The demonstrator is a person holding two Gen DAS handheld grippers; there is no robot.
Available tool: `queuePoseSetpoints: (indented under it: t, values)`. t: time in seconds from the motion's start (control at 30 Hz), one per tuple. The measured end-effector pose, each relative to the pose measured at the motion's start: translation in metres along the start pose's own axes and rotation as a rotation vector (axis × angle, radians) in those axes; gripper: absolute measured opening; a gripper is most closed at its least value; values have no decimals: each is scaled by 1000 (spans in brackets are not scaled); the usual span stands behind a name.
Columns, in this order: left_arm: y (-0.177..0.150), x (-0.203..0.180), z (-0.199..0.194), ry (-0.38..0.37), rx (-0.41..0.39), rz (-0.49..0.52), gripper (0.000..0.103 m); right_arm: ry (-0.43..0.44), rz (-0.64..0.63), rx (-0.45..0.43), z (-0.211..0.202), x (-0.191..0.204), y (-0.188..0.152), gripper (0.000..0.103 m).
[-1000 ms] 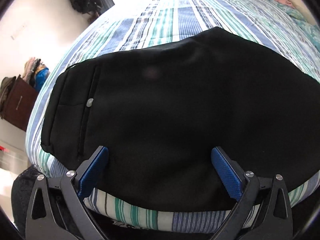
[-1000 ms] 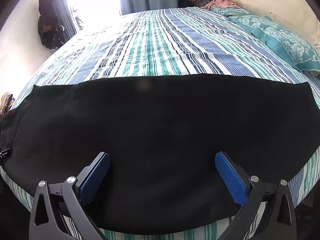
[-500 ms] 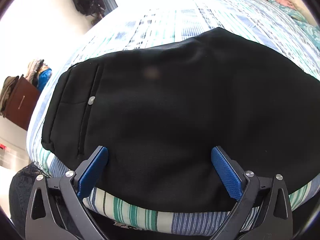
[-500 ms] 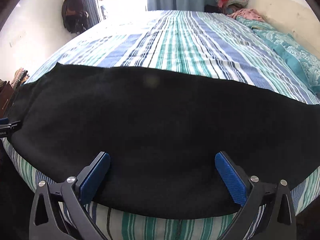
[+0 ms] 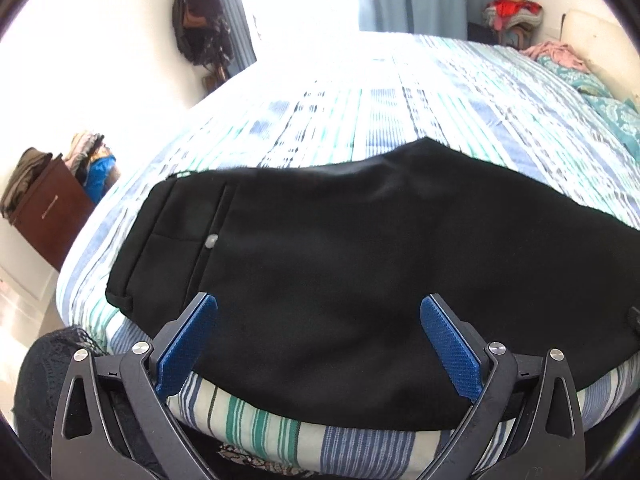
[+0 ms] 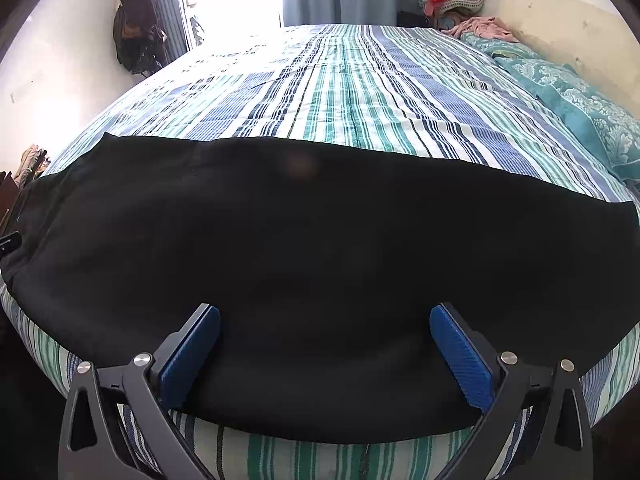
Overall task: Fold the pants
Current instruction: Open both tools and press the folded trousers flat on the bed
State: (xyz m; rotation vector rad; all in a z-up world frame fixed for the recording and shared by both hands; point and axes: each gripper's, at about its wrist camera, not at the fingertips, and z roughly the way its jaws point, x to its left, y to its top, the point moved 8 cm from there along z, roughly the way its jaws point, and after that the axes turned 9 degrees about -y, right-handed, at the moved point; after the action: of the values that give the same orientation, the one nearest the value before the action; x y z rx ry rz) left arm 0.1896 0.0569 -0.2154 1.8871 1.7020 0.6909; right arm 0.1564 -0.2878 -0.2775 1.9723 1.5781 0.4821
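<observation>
Black pants [image 5: 360,248] lie flat along near edge of striped bed [image 5: 420,120], waist end with silver button [image 5: 211,241] toward wooden dresser [image 5: 52,216]. My left gripper [image 5: 318,344] hangs over pants near waist, 2 blue pads [image 5: 186,350] spread wide, gripping nothing. My right gripper [image 6: 324,356] sits over leg section of pants [image 6: 320,260], fingers likewise wide apart, empty. Teal pillow [image 6: 580,108] lies at bed's head end, well apart from pants
</observation>
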Motion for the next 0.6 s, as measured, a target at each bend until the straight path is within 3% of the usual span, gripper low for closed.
queuePoseSetpoints:
  t: [0.13,0.2,0.3,0.37,0.6]
  values:
    - [10,-28,-8,-32,-65,72,102,-3,3,-3,0,0,0,103]
    - [8,-39,4,-48,-16,125,102,-7,4,-6,0,0,0,103]
    - [-23,-46,40,-101,153,128,102,-8,5,-9,0,0,0,103]
    - [-32,-45,38,-153,115,61,103,-8,4,-12,0,0,0,103]
    - [-36,-53,32,-150,123,87,103,-6,4,-20,0,0,0,103]
